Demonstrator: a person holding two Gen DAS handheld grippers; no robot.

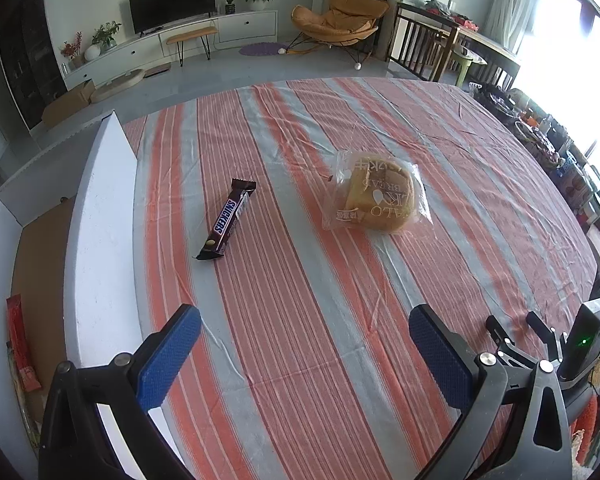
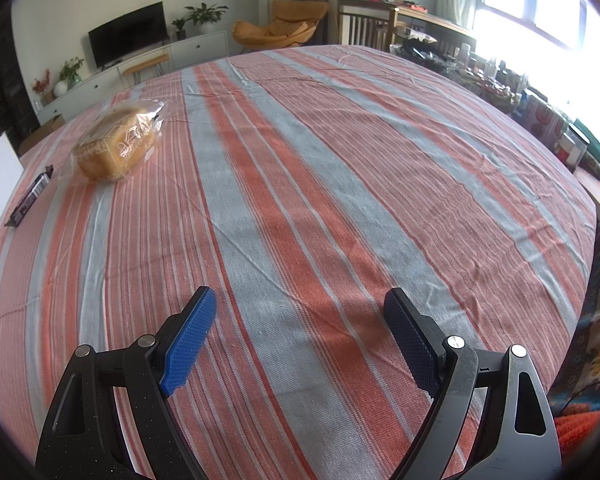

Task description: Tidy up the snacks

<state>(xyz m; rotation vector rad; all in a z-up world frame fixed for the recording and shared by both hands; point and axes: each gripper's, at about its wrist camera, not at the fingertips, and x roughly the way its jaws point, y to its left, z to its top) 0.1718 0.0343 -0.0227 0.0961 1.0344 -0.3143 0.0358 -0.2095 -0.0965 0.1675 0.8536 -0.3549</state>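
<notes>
Both grippers, left gripper (image 1: pixel 304 340) and right gripper (image 2: pixel 300 328), hover empty, fingers spread. A chocolate bar (image 1: pixel 226 219) and bagged bread (image 1: pixel 378 194) lie apart on the striped table (image 1: pixel 480 200) beside a white box (image 1: pixel 100 216). Nothing grasped yet; the bar looks the nearest pick for the left.

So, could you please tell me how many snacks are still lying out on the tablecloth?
2. The Snickers bar lies near the white box at the cloth's left edge; the bagged bread sits apart to its right. A red packet already lies inside the box; others there may be hidden.
</notes>
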